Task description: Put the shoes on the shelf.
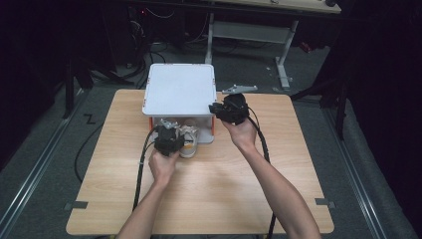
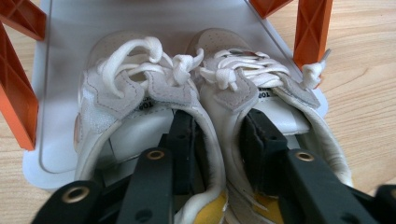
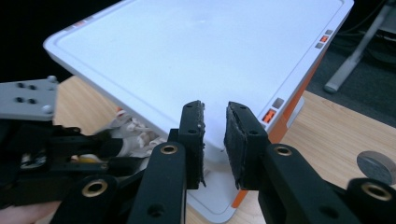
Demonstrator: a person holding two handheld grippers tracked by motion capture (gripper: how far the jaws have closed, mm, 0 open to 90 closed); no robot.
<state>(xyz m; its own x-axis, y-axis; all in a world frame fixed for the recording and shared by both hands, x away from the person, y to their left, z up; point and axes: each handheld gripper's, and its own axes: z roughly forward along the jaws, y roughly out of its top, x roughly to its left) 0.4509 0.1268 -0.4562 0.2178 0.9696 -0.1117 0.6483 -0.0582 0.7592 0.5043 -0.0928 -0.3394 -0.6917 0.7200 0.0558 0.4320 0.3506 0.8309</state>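
A pair of white lace-up shoes (image 2: 116,93) with yellow heels stands on the bottom plate (image 2: 60,70) of a white rack with orange legs (image 2: 310,28). My left gripper (image 2: 219,126) has one jaw inside each shoe and is shut on their two touching inner walls. The high view shows that gripper (image 1: 169,132) at the rack's front opening, over the shoes (image 1: 189,144). My right gripper (image 3: 215,112) hovers at the front right corner of the rack's flat white top (image 3: 196,46), jaws a narrow gap apart with nothing between them. From above, the right gripper (image 1: 215,107) is by that corner of the top (image 1: 179,89).
The rack stands at the far middle of a wooden table (image 1: 209,194). A grey metal bracket (image 1: 240,89) lies behind the right hand. A small round grey disc (image 3: 376,165) lies on the wood to the right. Cables trail from both grippers toward the near edge.
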